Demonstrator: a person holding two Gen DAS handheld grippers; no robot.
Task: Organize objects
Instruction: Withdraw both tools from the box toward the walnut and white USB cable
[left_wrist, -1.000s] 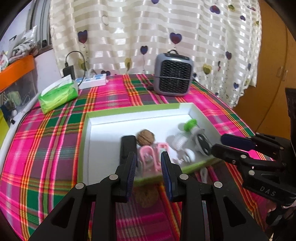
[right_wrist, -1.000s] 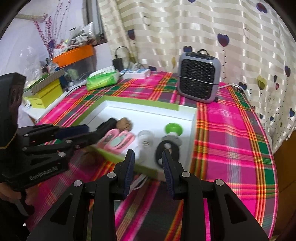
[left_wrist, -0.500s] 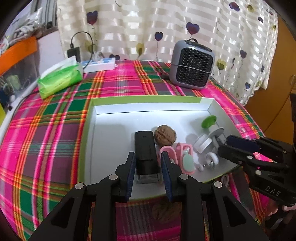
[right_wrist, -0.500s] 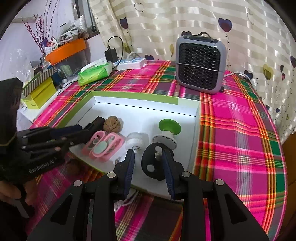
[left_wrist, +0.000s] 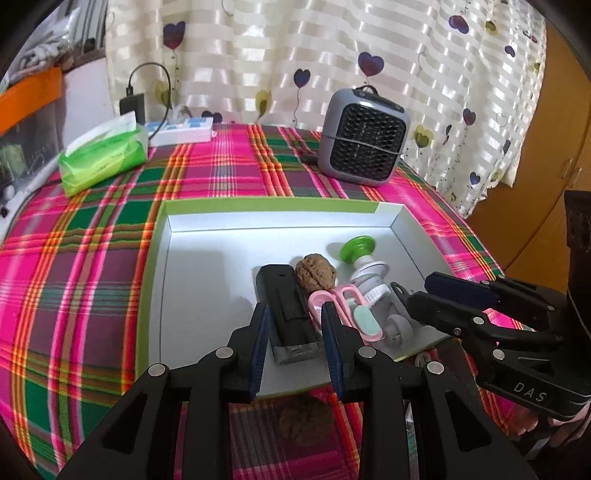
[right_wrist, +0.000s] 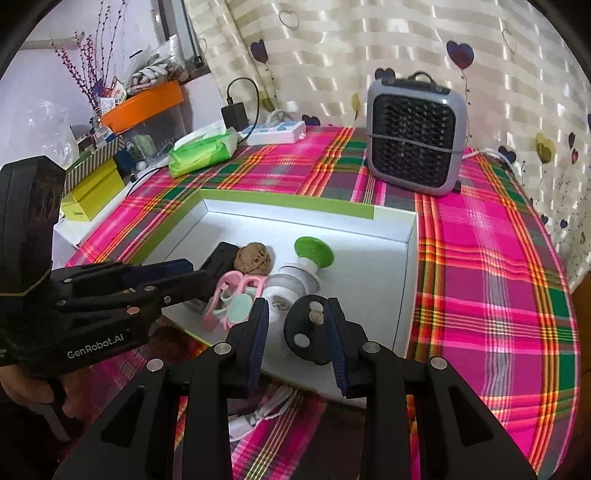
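- Both grippers have pushed forward over the near rim of the white tray (left_wrist: 207, 221) since the earlier frame.
- Left gripper (left_wrist: 293, 332) is level, jaws parted either side of the black device (left_wrist: 286, 306).
- Right gripper (right_wrist: 297, 328) is level, jaws parted around the black disc (right_wrist: 308, 334).
- One walnut (left_wrist: 316, 275) lies in the tray, another walnut (left_wrist: 304, 421) on the desk (left_wrist: 74, 258).

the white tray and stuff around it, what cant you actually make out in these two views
- Left wrist view: a walnut lies outside the white tray, blurred and partly behind the left tool.
- Right wrist view: a white object in front of the tray, cut off by the right tool; what it is cannot be told.
- Right wrist view: the black device is mostly hidden behind the left tool.
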